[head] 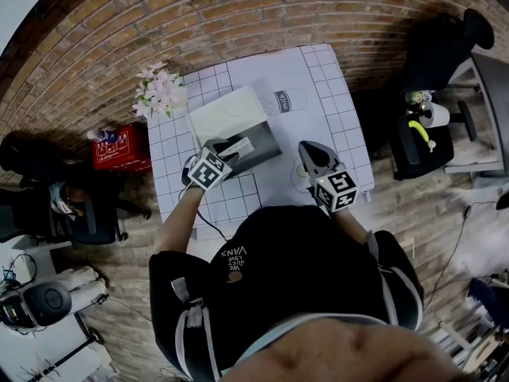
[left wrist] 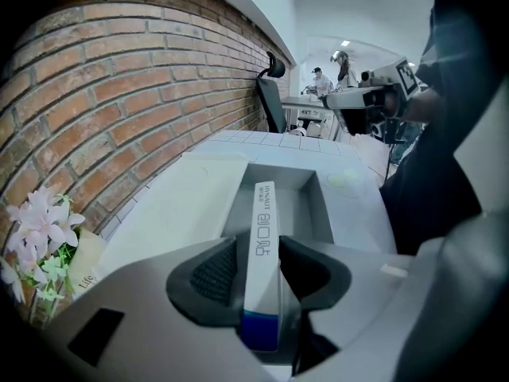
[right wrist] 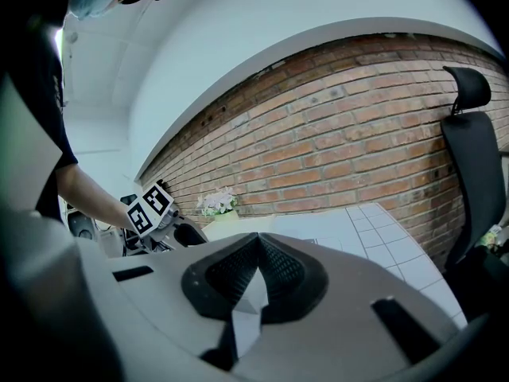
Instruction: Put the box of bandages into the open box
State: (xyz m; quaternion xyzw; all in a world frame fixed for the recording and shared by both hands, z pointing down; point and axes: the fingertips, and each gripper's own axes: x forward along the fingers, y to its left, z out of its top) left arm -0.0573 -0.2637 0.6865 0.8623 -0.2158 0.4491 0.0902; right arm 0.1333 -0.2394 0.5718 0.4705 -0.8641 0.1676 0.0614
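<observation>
The bandage box [left wrist: 266, 229], long, white with a blue near end, stands on edge between the jaws of my left gripper [left wrist: 258, 245]. The pads do not seem to press on it, so the gripper is open. The bandage box's far end reaches into the grey open box [left wrist: 310, 205], whose white lid [head: 227, 116] is folded back to the left. In the head view the left gripper [head: 221, 150] is at the open box's [head: 266, 143] near left corner. My right gripper [head: 308, 151] hovers to the right of the open box, shut and empty [right wrist: 256, 241].
The white gridded table [head: 338, 102] stands against a brick wall. A pot of pink flowers [head: 161, 92] sits at its back left corner. A red crate [head: 119, 147] is on the floor at left, and a black office chair [head: 445, 46] at right.
</observation>
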